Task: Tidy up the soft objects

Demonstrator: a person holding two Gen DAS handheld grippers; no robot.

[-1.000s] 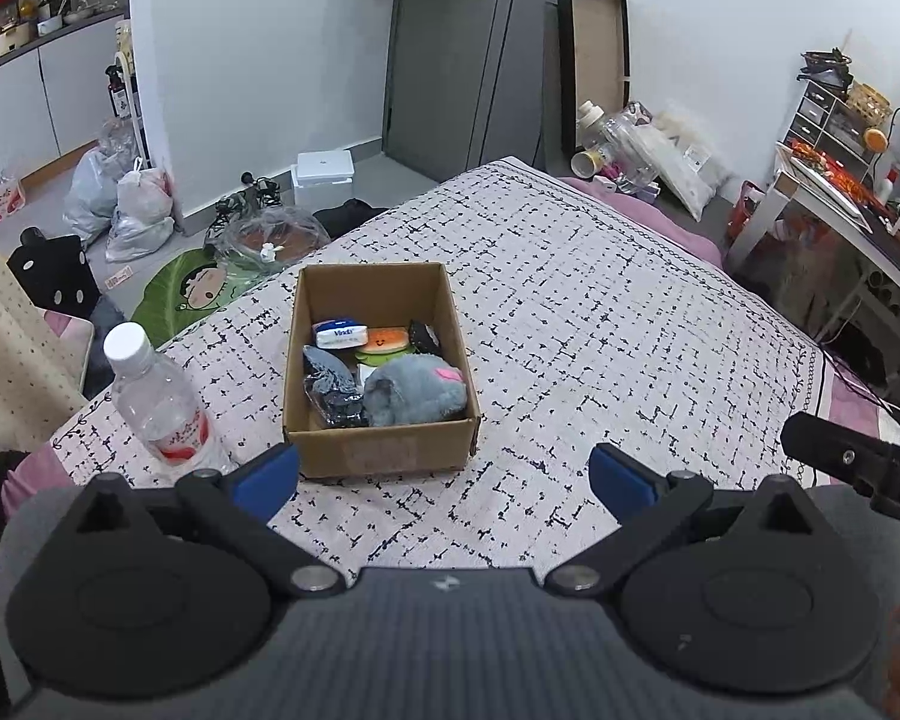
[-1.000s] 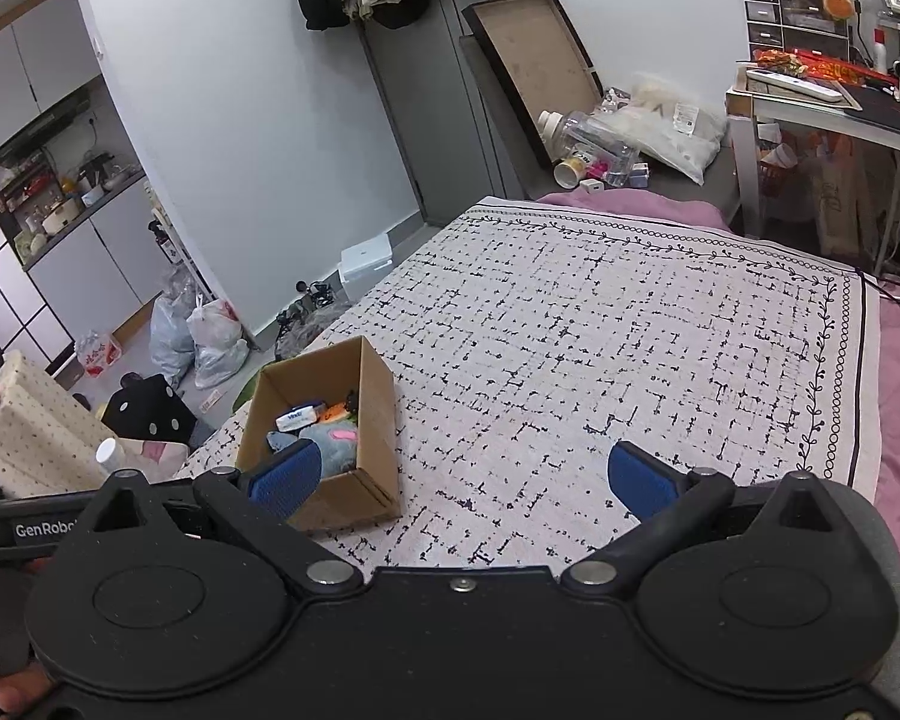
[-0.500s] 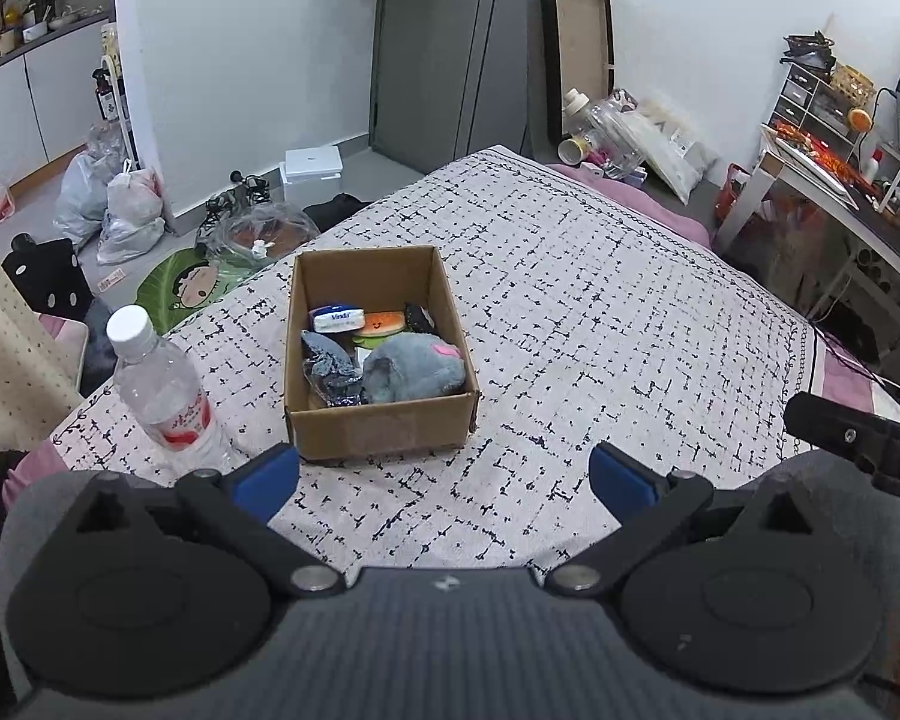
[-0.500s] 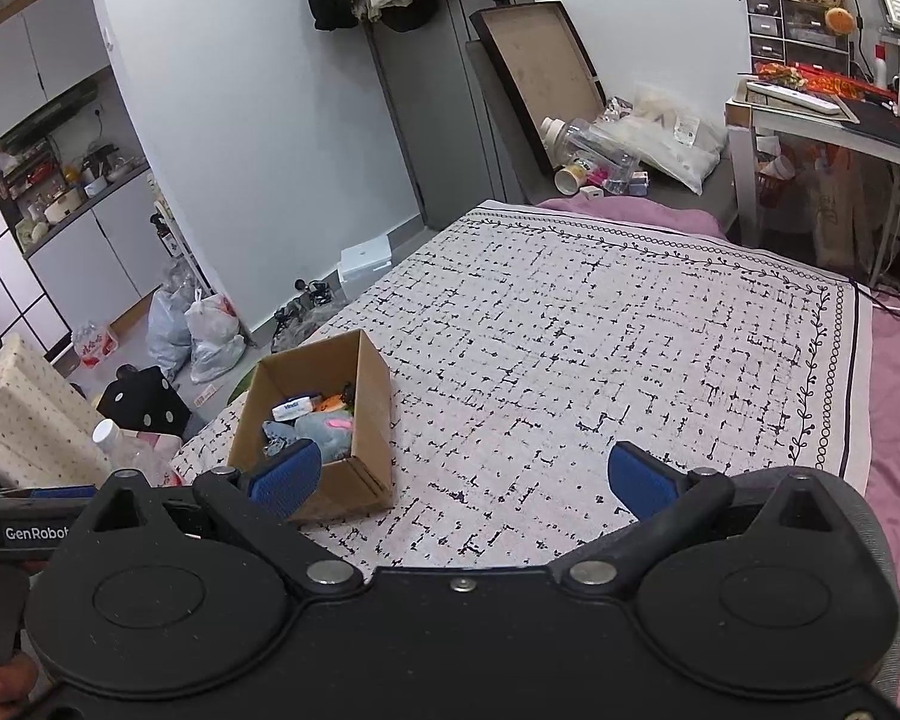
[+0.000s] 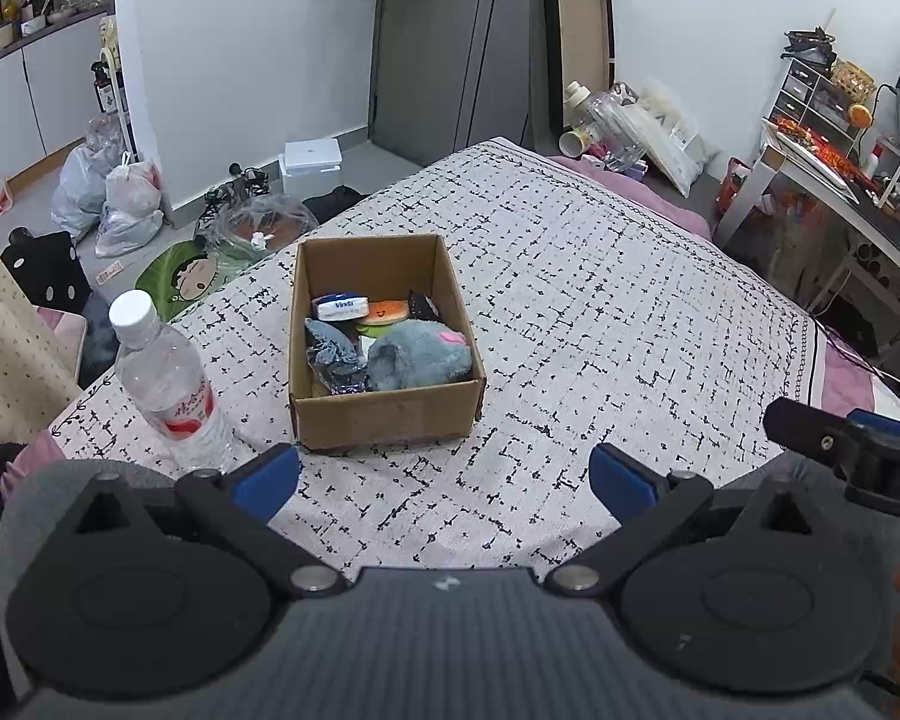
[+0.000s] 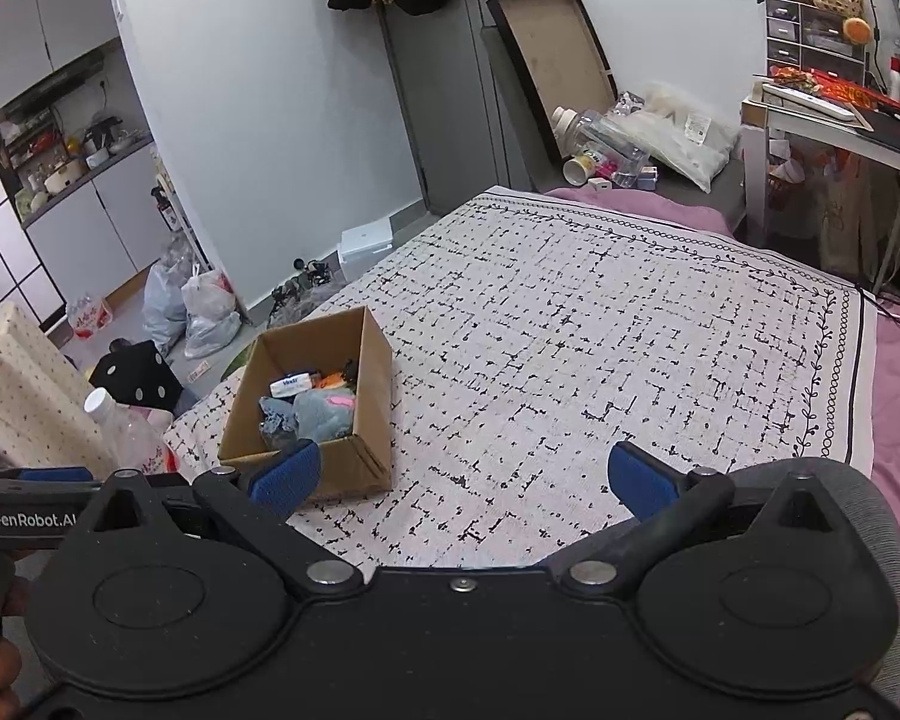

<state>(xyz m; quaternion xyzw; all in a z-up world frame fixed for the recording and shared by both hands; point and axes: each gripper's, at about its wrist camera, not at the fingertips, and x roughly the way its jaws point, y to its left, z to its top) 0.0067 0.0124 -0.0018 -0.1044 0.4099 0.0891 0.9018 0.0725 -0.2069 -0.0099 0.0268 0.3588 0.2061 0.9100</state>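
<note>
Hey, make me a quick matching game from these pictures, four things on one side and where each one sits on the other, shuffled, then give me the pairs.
Things:
1. grey plush toy
2. water bottle
3. tissue pack
4. cardboard box

Places:
A. standing on the bedspread, outside the box on its left in the left wrist view
B. in the box's far part, next to an orange item
C. on the bedspread, ahead of the open left gripper
D. in the box's near right corner

Pairs: 1-D, 2-A, 3-B, 4-C
</note>
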